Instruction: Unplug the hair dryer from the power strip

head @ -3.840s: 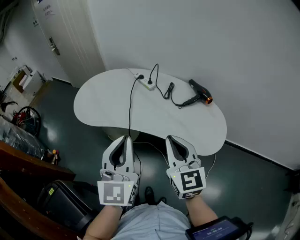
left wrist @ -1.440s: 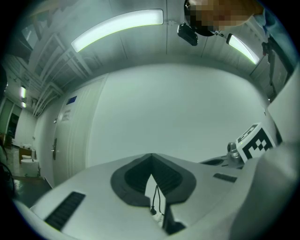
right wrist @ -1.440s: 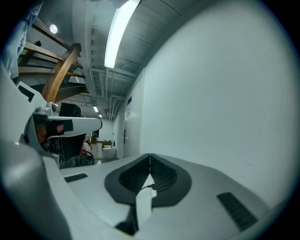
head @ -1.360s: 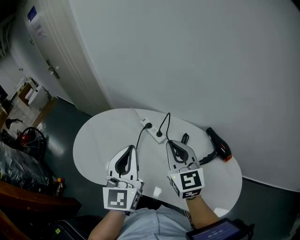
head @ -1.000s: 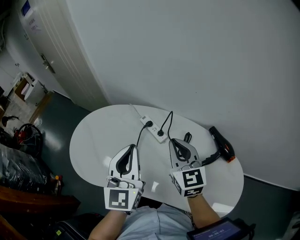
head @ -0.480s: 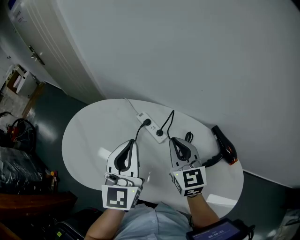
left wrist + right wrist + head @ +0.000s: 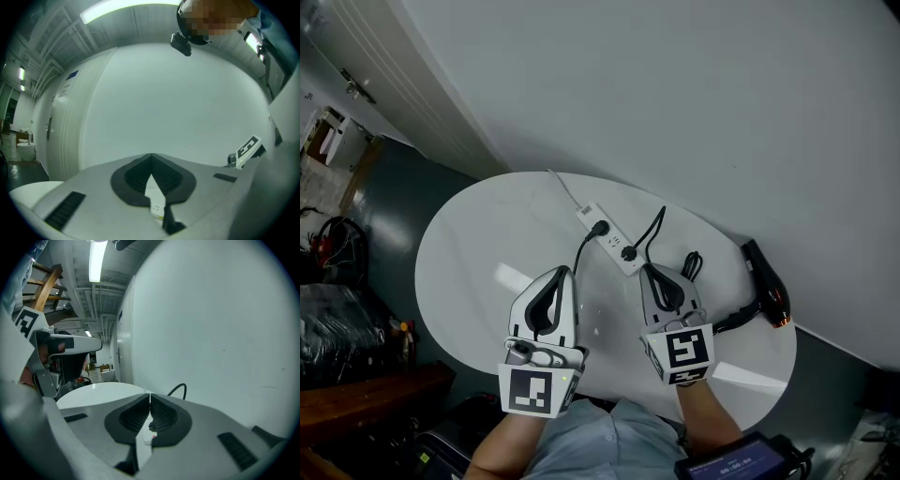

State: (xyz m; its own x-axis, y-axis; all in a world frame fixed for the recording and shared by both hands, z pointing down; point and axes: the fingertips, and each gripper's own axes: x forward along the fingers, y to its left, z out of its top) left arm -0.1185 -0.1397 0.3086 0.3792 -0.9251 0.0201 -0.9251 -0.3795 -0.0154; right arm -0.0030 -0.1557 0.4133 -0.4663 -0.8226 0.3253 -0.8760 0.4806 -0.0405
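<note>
White power strip (image 7: 610, 240) lies just beyond your left gripper (image 7: 568, 271) and right gripper (image 7: 646, 268), both with jaws pressed together on nothing.

Vs. first frame: both grippers then hung off the tabletop's (image 7: 450, 281) near edge, above the floor. Now my left gripper (image 7: 565, 273) and right gripper (image 7: 648, 268) are over the tabletop, well in from that edge. Right tip has closed in to just beside the near end of the power strip (image 7: 609, 240). Left tip has come up beside the black cord (image 7: 584, 248) leading off the strip's far plug.
</note>
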